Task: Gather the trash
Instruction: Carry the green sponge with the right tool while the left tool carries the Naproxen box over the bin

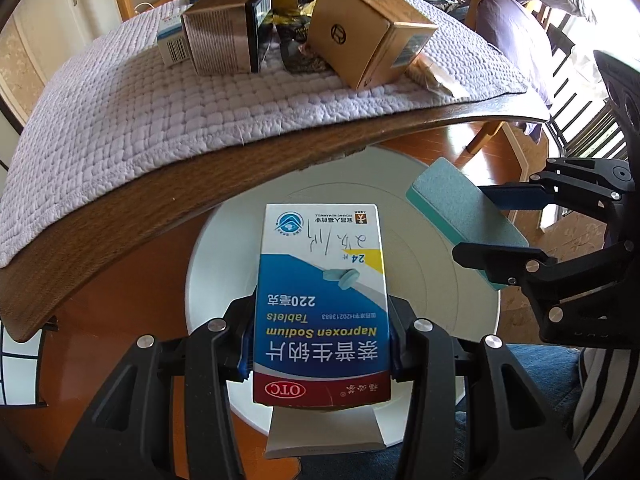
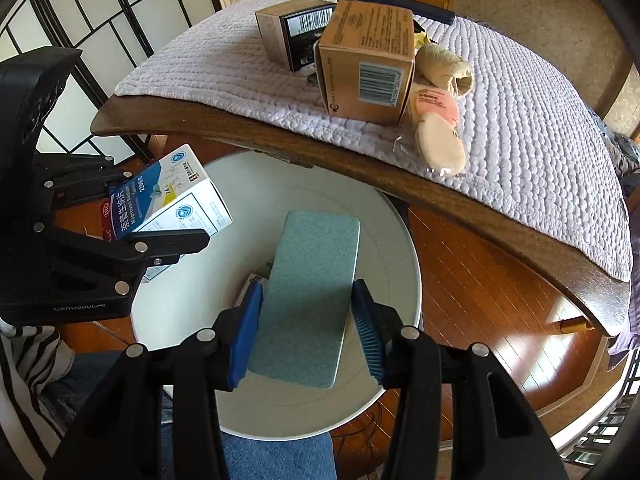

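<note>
My left gripper (image 1: 320,344) is shut on a blue and white medicine box (image 1: 320,300) and holds it over a white round bin (image 1: 460,320) on the floor below the table edge. My right gripper (image 2: 306,332) holds a teal sponge block (image 2: 308,296) over the same bin (image 2: 392,240); the right pad looks a little apart from the block. In the right wrist view the medicine box (image 2: 168,200) and left gripper (image 2: 160,216) are at the left. In the left wrist view the sponge block (image 1: 464,220) and right gripper (image 1: 500,232) are at the right.
On the table's quilted lilac cloth (image 1: 160,128) lie a brown carton (image 1: 368,36), a wood-patterned box (image 1: 224,40), a small white box (image 1: 172,44), dark wrappers (image 1: 296,32) and bagged cream and pink puffs (image 2: 436,120). The floor is wooden. A folding screen (image 2: 100,40) stands at left.
</note>
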